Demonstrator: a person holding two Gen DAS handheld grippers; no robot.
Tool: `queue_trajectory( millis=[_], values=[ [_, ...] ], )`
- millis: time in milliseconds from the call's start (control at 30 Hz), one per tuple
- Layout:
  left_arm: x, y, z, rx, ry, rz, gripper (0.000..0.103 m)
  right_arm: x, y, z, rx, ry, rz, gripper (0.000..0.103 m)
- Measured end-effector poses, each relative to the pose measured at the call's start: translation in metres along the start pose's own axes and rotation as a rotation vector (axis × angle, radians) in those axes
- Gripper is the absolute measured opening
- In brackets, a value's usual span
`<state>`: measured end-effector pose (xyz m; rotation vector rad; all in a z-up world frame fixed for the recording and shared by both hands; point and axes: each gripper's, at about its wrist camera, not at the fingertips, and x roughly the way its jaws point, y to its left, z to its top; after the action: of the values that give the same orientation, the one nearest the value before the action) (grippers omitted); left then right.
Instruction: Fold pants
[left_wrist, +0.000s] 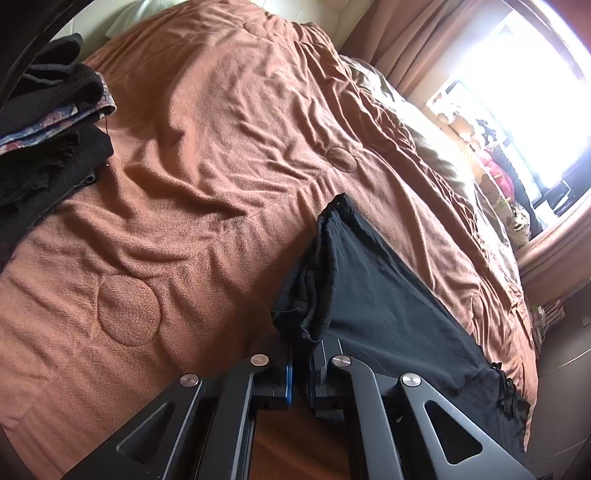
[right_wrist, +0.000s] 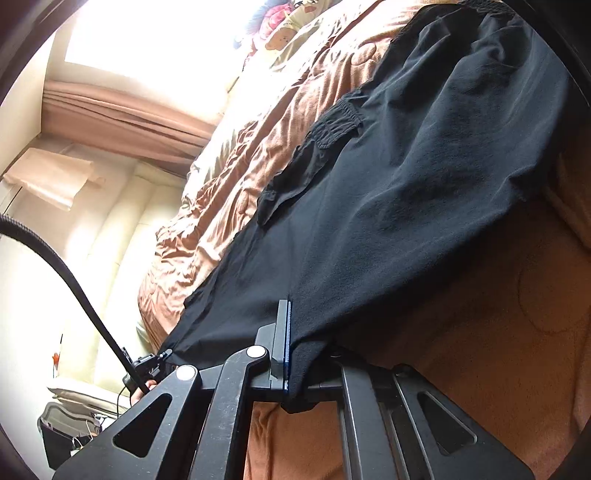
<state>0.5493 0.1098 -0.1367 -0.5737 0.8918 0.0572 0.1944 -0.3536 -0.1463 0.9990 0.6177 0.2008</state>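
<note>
Black pants (left_wrist: 384, 295) lie stretched over a brown bedspread (left_wrist: 221, 147). My left gripper (left_wrist: 301, 363) is shut on a bunched edge of the pants near the bed's front. In the right wrist view the pants (right_wrist: 406, 184) spread wide across the bed, with an elastic waistband (right_wrist: 338, 123) showing further up. My right gripper (right_wrist: 291, 354) is shut on another edge of the pants; the cloth drapes over its right finger and hides it.
A pile of dark folded clothes (left_wrist: 48, 122) sits at the left of the bed. Stuffed toys (left_wrist: 491, 162) and a bright window (left_wrist: 528, 92) are at the far side. A cream padded headboard (right_wrist: 122, 240) and a black cable (right_wrist: 74, 280) show in the right wrist view.
</note>
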Motion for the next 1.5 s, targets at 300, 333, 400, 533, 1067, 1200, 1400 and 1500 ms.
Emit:
queue_trajectory(
  millis=[300, 333, 400, 533, 1067, 1200, 1400, 1500],
  values=[
    [-0.052, 0.02, -0.019, -0.002, -0.013, 0.009, 0.005, -0.019, 0.007, -0.023, 0.016, 0.017, 0.009, 0.001],
    [-0.058, 0.023, -0.023, 0.0, -0.015, 0.013, 0.005, -0.021, 0.007, -0.027, 0.019, 0.019, 0.01, 0.001],
    [-0.07, 0.031, -0.03, -0.002, -0.017, 0.017, 0.005, -0.026, 0.007, -0.033, 0.024, 0.024, 0.008, 0.001],
    [-0.089, 0.05, -0.045, -0.017, -0.02, 0.026, 0.005, -0.036, 0.011, -0.043, 0.028, 0.038, 0.006, 0.001],
    [-0.132, 0.128, -0.067, -0.11, -0.039, 0.067, 0.005, -0.049, 0.033, -0.089, -0.001, 0.08, -0.021, 0.001],
    [-0.137, 0.144, -0.068, -0.131, -0.049, 0.075, 0.005, -0.051, 0.036, -0.094, -0.002, 0.088, -0.019, 0.001],
    [-0.126, 0.163, -0.071, -0.132, 0.0, 0.092, 0.007, -0.048, 0.045, -0.102, -0.099, 0.115, -0.091, 0.007],
    [-0.119, 0.167, -0.078, -0.145, 0.046, 0.121, 0.023, -0.045, 0.049, -0.097, -0.129, 0.151, -0.107, 0.026]
  ],
)
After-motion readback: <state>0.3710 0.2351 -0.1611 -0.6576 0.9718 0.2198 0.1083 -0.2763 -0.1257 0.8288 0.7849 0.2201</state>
